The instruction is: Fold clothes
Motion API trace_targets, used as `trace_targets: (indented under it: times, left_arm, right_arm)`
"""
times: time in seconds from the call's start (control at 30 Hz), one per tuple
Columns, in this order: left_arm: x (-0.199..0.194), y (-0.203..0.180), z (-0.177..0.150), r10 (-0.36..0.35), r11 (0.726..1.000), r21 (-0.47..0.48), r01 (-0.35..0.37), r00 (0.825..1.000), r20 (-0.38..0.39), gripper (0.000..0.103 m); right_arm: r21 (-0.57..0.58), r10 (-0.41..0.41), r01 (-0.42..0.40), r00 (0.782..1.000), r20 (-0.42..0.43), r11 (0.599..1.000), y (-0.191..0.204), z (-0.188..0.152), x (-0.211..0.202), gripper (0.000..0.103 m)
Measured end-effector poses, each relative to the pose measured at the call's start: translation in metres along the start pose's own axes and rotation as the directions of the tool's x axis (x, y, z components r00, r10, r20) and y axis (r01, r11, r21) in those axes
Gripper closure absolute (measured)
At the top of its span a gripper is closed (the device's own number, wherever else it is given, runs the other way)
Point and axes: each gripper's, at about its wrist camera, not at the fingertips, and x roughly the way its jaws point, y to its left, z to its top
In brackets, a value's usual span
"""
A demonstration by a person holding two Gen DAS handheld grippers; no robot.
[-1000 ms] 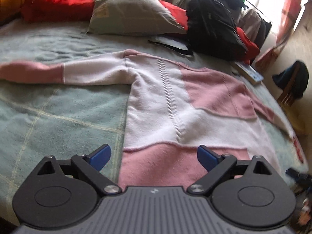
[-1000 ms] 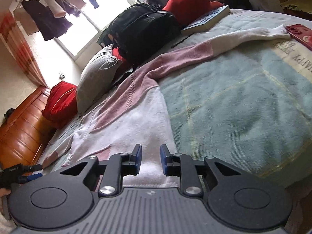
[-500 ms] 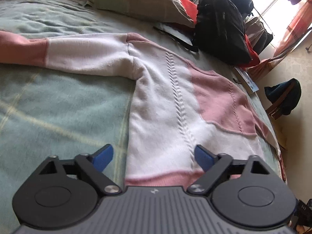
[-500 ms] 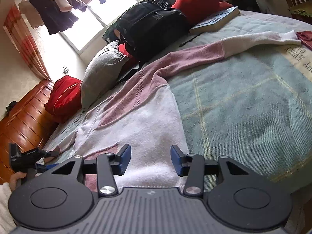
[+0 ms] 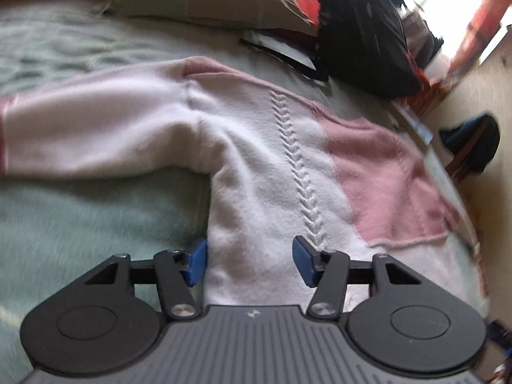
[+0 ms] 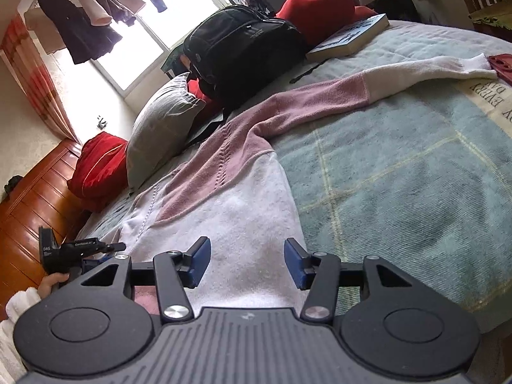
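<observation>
Spread flat on the pale green blanket [image 6: 400, 172], the pink-and-white sweater [image 5: 272, 160] lies with its sleeves stretched out to either side. Over its lower body hangs the left gripper [image 5: 249, 264], jaws parted wide with nothing between them but the white knit below; its left blue pad sits right at the sweater's side edge, where the cloth meets the blanket, and the other pad is just beside the braided seam. That view is smeared, so whether the pads actually touch the fabric cannot be told. Across the garment, the right gripper [image 6: 248, 264] is likewise spread and empty above the white hem area, its right pad near the opposite side edge. Beyond the sweater's shoulders rest a grey pillow [image 6: 160, 128], a black backpack [image 6: 243, 54] and a book [image 6: 348, 36].
</observation>
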Motion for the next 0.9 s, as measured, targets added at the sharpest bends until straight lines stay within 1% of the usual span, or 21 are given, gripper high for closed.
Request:
trace_targets:
  times: [0.07, 0.1, 0.13, 0.17, 0.27, 0.33, 0.37, 0.4, 0.47, 0.5, 0.57, 0.63, 0.67, 0.7, 0.73, 0.8, 0.87, 0.9]
  left_arm:
    - [0.000, -0.005, 0.001, 0.045, 0.998, 0.038, -0.045, 0.999, 0.001, 0.051]
    - [0.001, -0.007, 0.002, 0.067, 0.996, 0.057, -0.067, 0.998, 0.002, 0.054]
    - [0.001, -0.010, 0.003, 0.089, 0.993, 0.075, -0.089, 0.996, 0.003, 0.059]
    - [0.000, -0.012, 0.003, 0.113, 0.989, 0.092, -0.113, 0.994, 0.007, 0.060]
    - [-0.016, -0.014, 0.000, 0.200, 0.970, 0.130, -0.204, 0.979, 0.042, 0.062]
    - [-0.033, -0.025, -0.007, 0.219, 0.957, 0.175, -0.230, 0.973, 0.076, 0.061]
    - [-0.042, -0.031, -0.012, 0.224, 0.950, 0.199, -0.239, 0.970, 0.094, 0.060]
    - [-0.053, -0.040, -0.019, 0.215, 0.945, 0.227, -0.237, 0.970, 0.116, 0.057]
    - [-0.073, -0.059, -0.035, 0.179, 0.936, 0.280, -0.214, 0.973, 0.144, 0.046]
    - [-0.080, -0.069, -0.044, 0.155, 0.930, 0.311, -0.195, 0.977, 0.148, 0.044]
    - [-0.092, -0.092, -0.065, 0.099, 0.914, 0.376, -0.149, 0.984, 0.147, 0.038]
    - [-0.100, -0.114, -0.090, 0.054, 0.886, 0.451, -0.107, 0.990, 0.129, 0.035]
    - [-0.103, -0.125, -0.102, 0.037, 0.868, 0.488, -0.091, 0.992, 0.120, 0.033]
    - [-0.106, -0.135, -0.114, 0.020, 0.849, 0.524, -0.075, 0.994, 0.109, 0.033]
    - [-0.108, -0.145, -0.126, 0.007, 0.828, 0.556, -0.063, 0.995, 0.102, 0.033]
    - [-0.108, -0.158, -0.144, 0.016, 0.803, 0.590, -0.082, 0.993, 0.116, 0.031]
    - [-0.106, -0.168, -0.157, 0.026, 0.789, 0.606, -0.099, 0.991, 0.128, 0.030]
    - [-0.104, -0.171, -0.161, 0.025, 0.790, 0.605, -0.100, 0.991, 0.131, 0.030]
  right_arm:
    - [-0.008, -0.002, 0.002, 1.000, -0.013, 1.000, 0.002, -0.001, 0.003, 0.046]
    - [-0.016, -0.006, 0.006, 1.000, -0.020, 1.000, 0.003, -0.001, 0.004, 0.046]
    - [-0.027, -0.008, 0.007, 1.000, -0.025, 1.000, 0.006, -0.002, 0.004, 0.046]
    - [-0.039, -0.009, 0.008, 1.000, -0.028, 0.999, 0.008, -0.002, 0.004, 0.046]
    - [-0.110, -0.021, 0.017, 0.999, -0.040, 0.994, 0.019, -0.004, 0.000, 0.045]
    - [-0.180, -0.029, 0.019, 0.998, -0.056, 0.984, 0.029, -0.007, -0.002, 0.045]
    - [-0.222, -0.028, 0.012, 0.997, -0.068, 0.975, 0.036, -0.009, -0.003, 0.045]
    - [-0.263, -0.022, -0.001, 0.996, -0.082, 0.965, 0.043, -0.012, -0.003, 0.045]
    - [-0.356, -0.006, -0.035, 0.993, -0.114, 0.934, 0.058, -0.021, -0.004, 0.045]
    - [-0.404, 0.001, -0.056, 0.991, -0.134, 0.913, 0.066, -0.026, -0.004, 0.045]
    - [-0.500, 0.014, -0.108, 0.982, -0.187, 0.859, 0.082, -0.040, -0.003, 0.045]
    - [-0.568, 0.009, -0.149, 0.970, -0.242, 0.810, 0.093, -0.054, -0.002, 0.045]
    - [-0.597, 0.003, -0.168, 0.964, -0.267, 0.785, 0.097, -0.061, -0.004, 0.045]
    - [-0.615, 0.000, -0.186, 0.957, -0.289, 0.767, 0.099, -0.066, -0.006, 0.045]
    - [-0.625, -0.007, -0.204, 0.948, -0.317, 0.753, 0.099, -0.072, -0.007, 0.045]
    - [-0.638, -0.029, -0.226, 0.931, -0.363, 0.736, 0.098, -0.081, -0.009, 0.045]
    - [-0.648, -0.050, -0.240, 0.917, -0.395, 0.723, 0.095, -0.087, -0.009, 0.045]
    - [-0.652, -0.059, -0.234, 0.917, -0.394, 0.721, 0.094, -0.090, -0.008, 0.045]
